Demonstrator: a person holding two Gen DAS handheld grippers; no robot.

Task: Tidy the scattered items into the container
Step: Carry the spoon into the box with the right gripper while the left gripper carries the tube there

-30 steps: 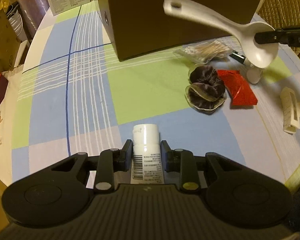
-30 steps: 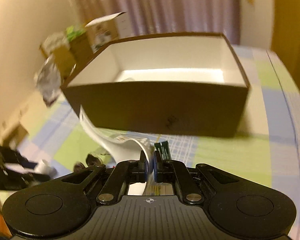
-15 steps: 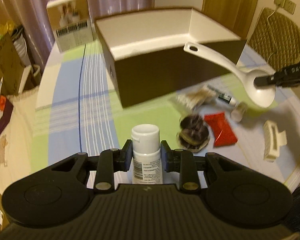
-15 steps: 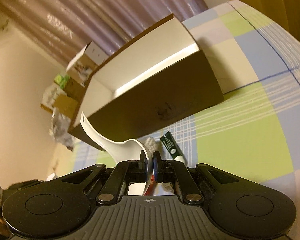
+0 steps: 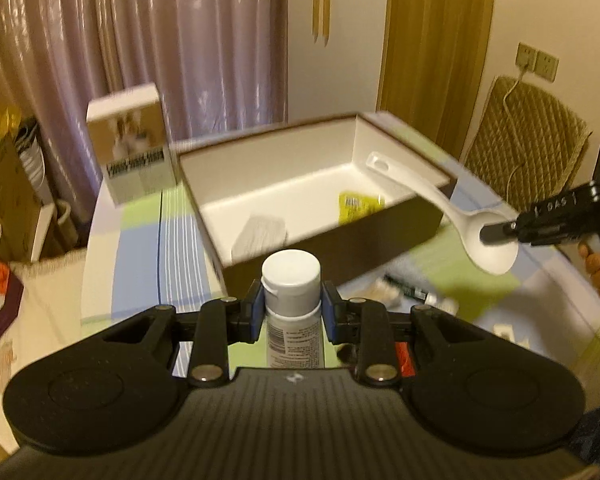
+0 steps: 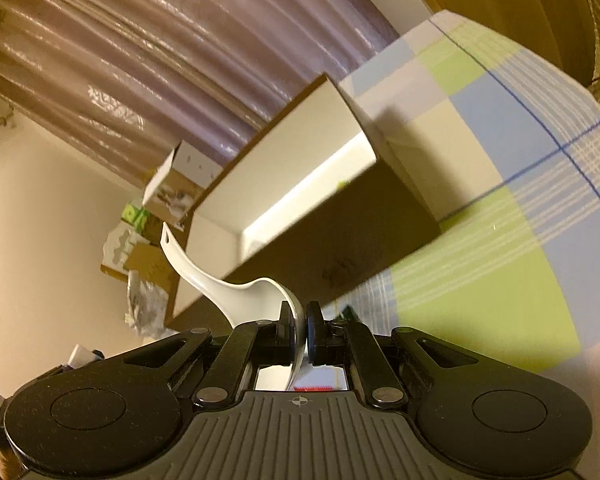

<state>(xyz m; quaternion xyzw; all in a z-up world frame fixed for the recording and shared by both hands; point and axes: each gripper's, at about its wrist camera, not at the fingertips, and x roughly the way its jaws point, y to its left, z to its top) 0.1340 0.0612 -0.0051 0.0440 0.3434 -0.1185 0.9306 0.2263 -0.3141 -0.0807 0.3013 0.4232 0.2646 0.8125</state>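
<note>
Left tongs: your left gripper (image 5: 292, 312) is closed on one white-capped bottle (image 5: 291, 304), blue pads pressing its neck, held upright in the air just short of the box's near wall.
Right tongs: your right gripper (image 6: 299, 336) pinches the bowl of one white spoon (image 6: 236, 288); its long handle reaches over the box's right corner.
Container: one open brown box (image 5: 380, 236) with a white inside, on the checked tablecloth (image 5: 140, 248). It holds two items: a grey packet (image 5: 260, 236) and a yellow packet (image 5: 358, 206).
Risk, left: the bottle could hit the near wall if carried in too low.
Risk, right: gripped only at the bowl, the spoon may pivot or catch its handle on the rim.
Still out: a pen (image 5: 406, 289) and some blurred small items lie right of the bottle; their count is unclear.
</note>
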